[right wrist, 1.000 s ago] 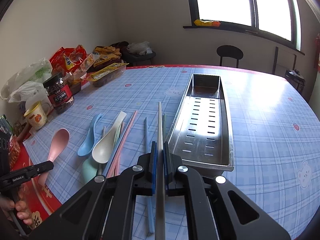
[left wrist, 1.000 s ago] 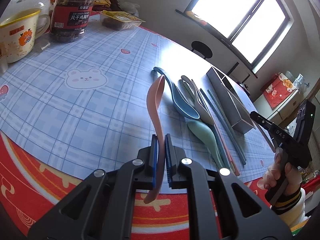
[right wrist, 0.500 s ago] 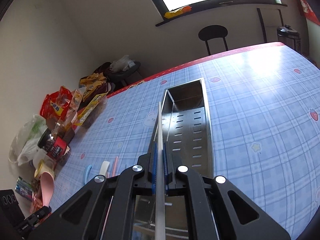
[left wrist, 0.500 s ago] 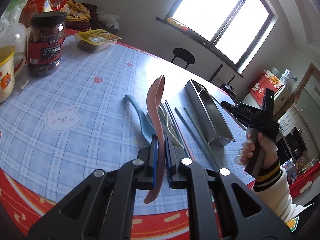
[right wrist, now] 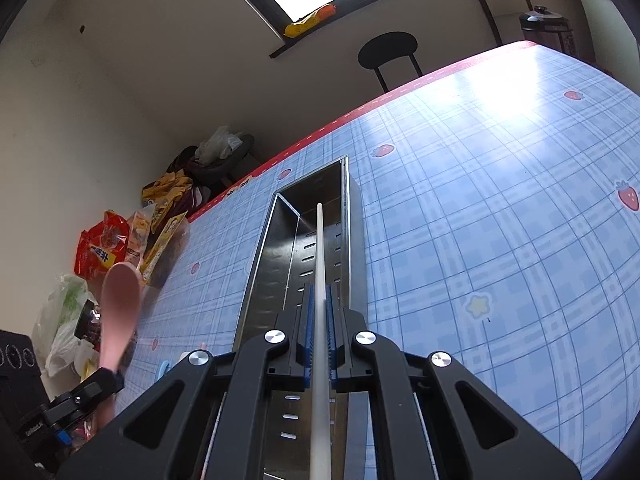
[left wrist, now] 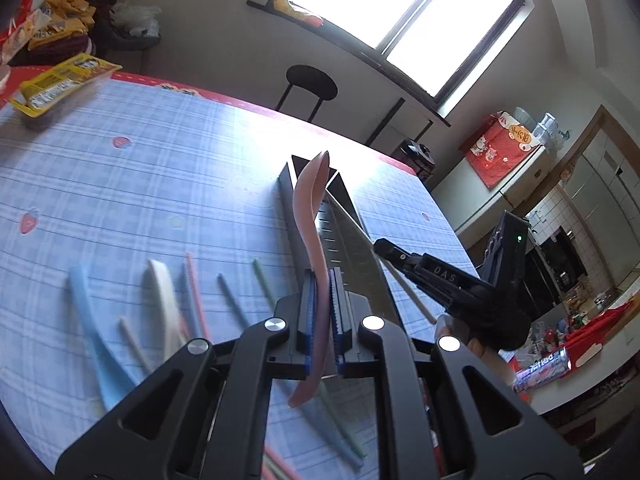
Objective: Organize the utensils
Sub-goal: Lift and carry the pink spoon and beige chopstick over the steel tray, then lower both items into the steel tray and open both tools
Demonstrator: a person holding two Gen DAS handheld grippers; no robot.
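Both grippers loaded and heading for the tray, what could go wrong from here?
1. The left gripper and right gripper converge on one narrow steel tray; in the left view the right tool sits close beside the pink spoon, so they may collide.
2. The white chopstick is pinched thinly and could pivot on release, ending up off the tray.
3. The spoon's curved handle may twist in the pads.
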